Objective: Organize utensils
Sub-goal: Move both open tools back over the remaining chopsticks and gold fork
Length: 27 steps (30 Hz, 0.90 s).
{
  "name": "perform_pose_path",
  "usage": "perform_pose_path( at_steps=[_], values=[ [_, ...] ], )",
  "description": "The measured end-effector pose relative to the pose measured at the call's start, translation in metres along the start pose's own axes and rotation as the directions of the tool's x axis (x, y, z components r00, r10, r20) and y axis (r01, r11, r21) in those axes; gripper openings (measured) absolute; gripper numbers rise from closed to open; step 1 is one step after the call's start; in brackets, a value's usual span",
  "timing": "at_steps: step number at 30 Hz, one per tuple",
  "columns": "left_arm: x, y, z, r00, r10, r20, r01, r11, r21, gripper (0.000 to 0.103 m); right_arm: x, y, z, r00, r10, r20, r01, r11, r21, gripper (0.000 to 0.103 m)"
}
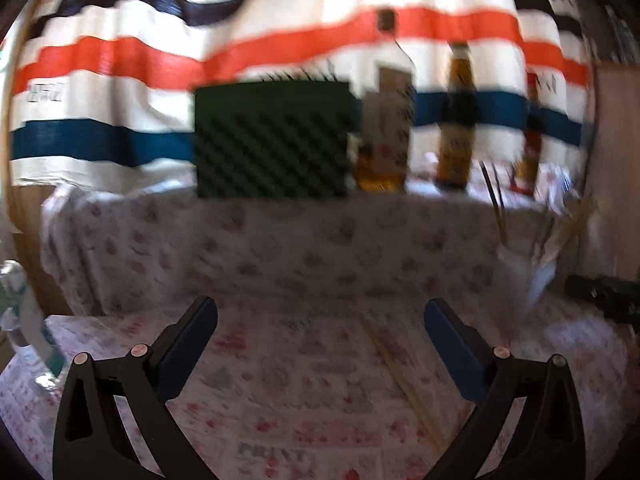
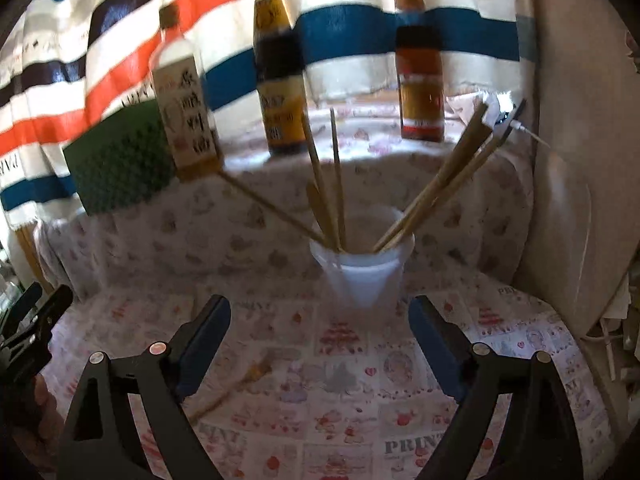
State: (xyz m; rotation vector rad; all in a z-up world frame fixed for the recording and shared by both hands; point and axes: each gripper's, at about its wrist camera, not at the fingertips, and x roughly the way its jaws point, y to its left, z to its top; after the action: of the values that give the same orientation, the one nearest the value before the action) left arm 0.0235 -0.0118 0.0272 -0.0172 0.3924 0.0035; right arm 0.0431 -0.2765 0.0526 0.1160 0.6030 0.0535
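Observation:
A white cup [image 2: 362,276] stands on the patterned tablecloth with several wooden chopsticks [image 2: 336,184] fanned out of it. My right gripper [image 2: 319,304] hangs just in front of the cup, open, with nothing between its fingers. One loose wooden chopstick [image 2: 236,386] lies on the cloth below its left finger. In the blurred left wrist view my left gripper [image 1: 320,306] is also open and empty. A loose chopstick [image 1: 404,384] lies on the cloth between its fingers, nearer the right one. The cup [image 1: 524,268] shows at the right there.
A dark green box [image 1: 272,140] and three sauce bottles [image 2: 280,80] stand on a raised ledge at the back, under a striped cloth. A clear bottle [image 1: 24,320] is at the left. A pale appliance [image 2: 580,200] closes off the right side.

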Motion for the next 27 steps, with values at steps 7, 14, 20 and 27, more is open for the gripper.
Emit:
perform_pose_path(
  at_steps=[7, 14, 20, 27],
  values=[
    [0.018, -0.007, -0.009, 0.986, -0.067, -0.150, 0.064, 0.998, -0.020, 0.102, 0.014, -0.014, -0.008, 0.992, -0.127, 0.005, 0.127, 0.991, 0.047, 0.092],
    [0.039, -0.005, -0.023, 0.972, -0.004, -0.233, 0.001, 1.000, -0.015, 0.102, 0.020, -0.017, -0.008, 0.992, -0.130, -0.008, 0.130, 0.990, 0.055, 0.092],
    [0.049, -0.005, -0.030, 0.957, 0.014, -0.291, -0.013, 1.000, 0.004, 0.102, 0.025, -0.016, -0.010, 0.993, -0.109, -0.041, 0.111, 0.993, 0.051, 0.092],
    [0.057, -0.005, -0.033, 0.946, -0.001, -0.324, 0.004, 1.000, 0.007, 0.102, 0.033, -0.023, -0.012, 0.994, -0.061, -0.094, 0.071, 0.992, 0.106, 0.092]
  ],
)
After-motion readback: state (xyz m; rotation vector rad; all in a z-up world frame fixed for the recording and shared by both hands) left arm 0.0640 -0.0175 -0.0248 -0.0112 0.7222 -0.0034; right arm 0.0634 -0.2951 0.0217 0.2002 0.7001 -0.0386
